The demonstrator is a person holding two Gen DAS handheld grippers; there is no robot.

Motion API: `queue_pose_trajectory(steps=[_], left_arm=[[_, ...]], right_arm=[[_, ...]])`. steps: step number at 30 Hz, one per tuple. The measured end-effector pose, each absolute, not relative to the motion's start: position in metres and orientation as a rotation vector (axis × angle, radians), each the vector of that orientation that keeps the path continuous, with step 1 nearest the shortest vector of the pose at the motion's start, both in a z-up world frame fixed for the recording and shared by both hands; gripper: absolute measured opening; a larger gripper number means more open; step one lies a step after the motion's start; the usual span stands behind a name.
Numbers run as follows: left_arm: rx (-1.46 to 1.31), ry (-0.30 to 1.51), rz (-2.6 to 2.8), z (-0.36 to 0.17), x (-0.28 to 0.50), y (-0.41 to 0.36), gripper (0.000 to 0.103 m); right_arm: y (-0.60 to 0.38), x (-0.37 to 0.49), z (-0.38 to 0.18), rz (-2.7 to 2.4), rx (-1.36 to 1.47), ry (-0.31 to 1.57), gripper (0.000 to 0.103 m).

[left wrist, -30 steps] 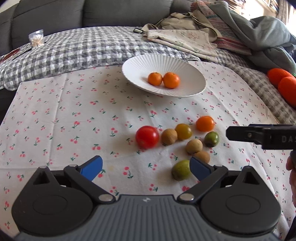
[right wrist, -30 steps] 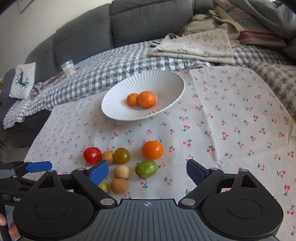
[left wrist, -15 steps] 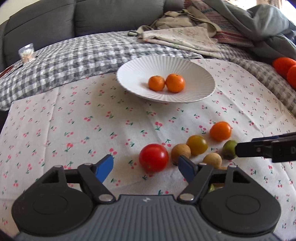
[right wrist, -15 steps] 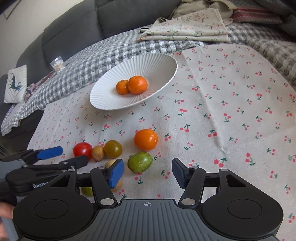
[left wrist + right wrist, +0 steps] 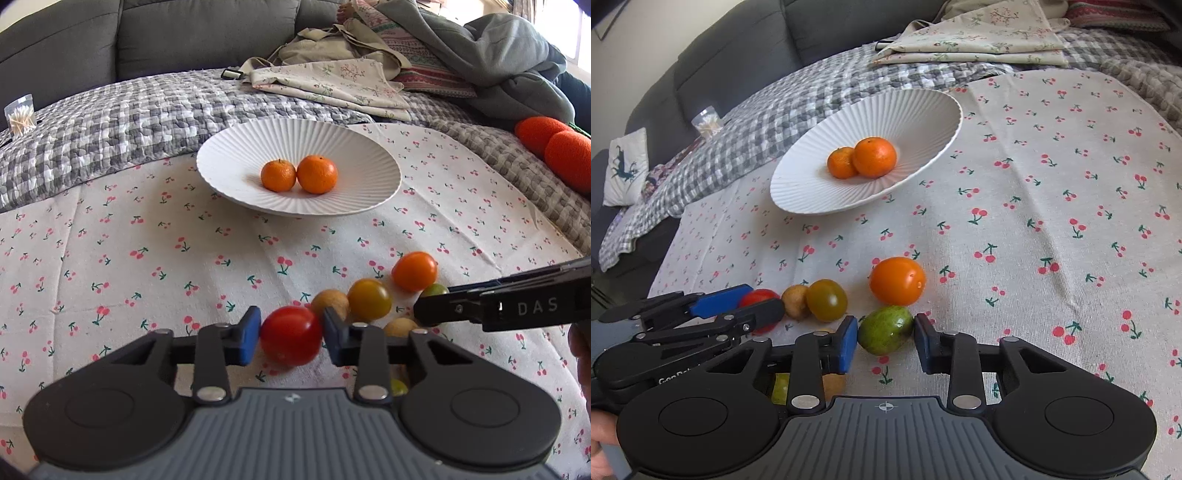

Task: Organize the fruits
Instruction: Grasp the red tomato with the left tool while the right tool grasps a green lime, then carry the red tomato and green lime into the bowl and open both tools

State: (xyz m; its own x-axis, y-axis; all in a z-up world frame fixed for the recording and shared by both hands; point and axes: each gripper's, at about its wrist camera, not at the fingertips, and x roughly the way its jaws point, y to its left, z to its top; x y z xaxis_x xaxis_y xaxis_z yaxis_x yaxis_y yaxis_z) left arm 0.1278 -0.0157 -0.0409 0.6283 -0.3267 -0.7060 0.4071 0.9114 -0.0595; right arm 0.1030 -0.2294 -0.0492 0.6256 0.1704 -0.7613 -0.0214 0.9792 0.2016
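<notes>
My left gripper (image 5: 291,334) is shut on a red tomato (image 5: 291,335), both blue pads touching its sides on the cherry-print cloth. My right gripper (image 5: 885,336) has its pads around a green oval fruit (image 5: 885,329), touching or nearly touching it. An orange tomato (image 5: 897,280), an olive-yellow tomato (image 5: 827,299) and small brown fruits (image 5: 795,301) lie beside them. The white ribbed plate (image 5: 354,155) holds two mandarins (image 5: 299,174). The left gripper also shows in the right wrist view (image 5: 753,304).
A grey checked quilt (image 5: 110,122) and folded cloths (image 5: 325,79) lie behind the plate on the grey sofa. Orange knitted items (image 5: 554,144) sit at the right. A small clear container (image 5: 20,116) stands far left.
Both grippers moved down and forward to the fruit pile and narrowed. The left closed on the red tomato; the right closed in around the green fruit.
</notes>
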Motion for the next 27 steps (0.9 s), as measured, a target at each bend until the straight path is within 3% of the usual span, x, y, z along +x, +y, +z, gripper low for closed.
queue_pose_trajectory(steps=[27], left_arm=[[0.092,0.719,-0.414,-0.019,0.114,-0.015,0.033]], right_arm=[[-0.244,0.089,-0.02,0.096,0.183,0.79,0.032]])
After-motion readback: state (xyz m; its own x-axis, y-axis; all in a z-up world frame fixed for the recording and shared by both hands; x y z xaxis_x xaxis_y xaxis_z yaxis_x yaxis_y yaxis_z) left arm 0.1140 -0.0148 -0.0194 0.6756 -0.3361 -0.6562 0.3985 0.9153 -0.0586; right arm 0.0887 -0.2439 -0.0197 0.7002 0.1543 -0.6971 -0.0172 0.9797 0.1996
